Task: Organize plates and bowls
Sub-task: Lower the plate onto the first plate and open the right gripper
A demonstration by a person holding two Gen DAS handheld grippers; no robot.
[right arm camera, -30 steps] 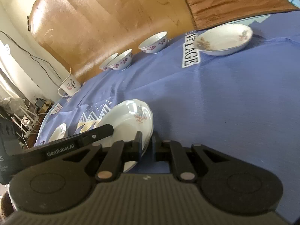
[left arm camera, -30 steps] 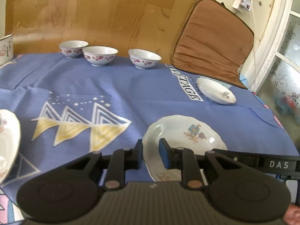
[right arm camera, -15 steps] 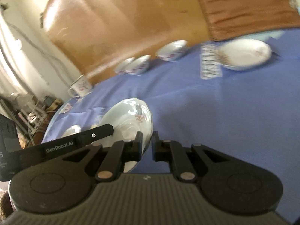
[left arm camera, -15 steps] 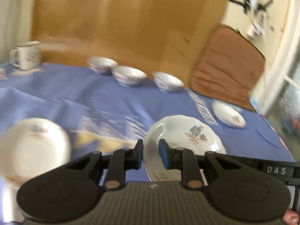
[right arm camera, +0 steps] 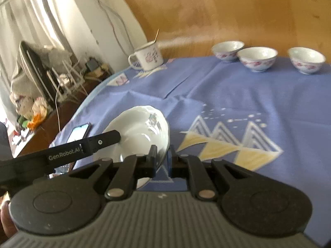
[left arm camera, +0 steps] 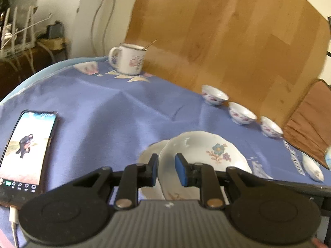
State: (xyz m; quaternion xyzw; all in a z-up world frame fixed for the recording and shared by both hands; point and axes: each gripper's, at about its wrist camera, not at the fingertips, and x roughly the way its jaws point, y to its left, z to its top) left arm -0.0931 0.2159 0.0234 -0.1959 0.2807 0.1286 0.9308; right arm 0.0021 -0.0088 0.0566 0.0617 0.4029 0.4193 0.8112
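Reading "GenRobot.AI", left gripper (right arm camera: 99,144) grips plate (right arm camera: 136,128).

We see a table under a blue cloth (left arm camera: 115,111). On the cloth sit a mug (left arm camera: 129,59), a phone (left arm camera: 26,148), three bowls (right arm camera: 257,59) along the back edge, and a plate (left arm camera: 151,150).

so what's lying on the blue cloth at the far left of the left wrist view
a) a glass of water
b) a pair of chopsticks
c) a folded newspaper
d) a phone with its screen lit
d: a phone lies flat on the tablecloth, its screen lit with a picture and a white cable plugged into its near end.
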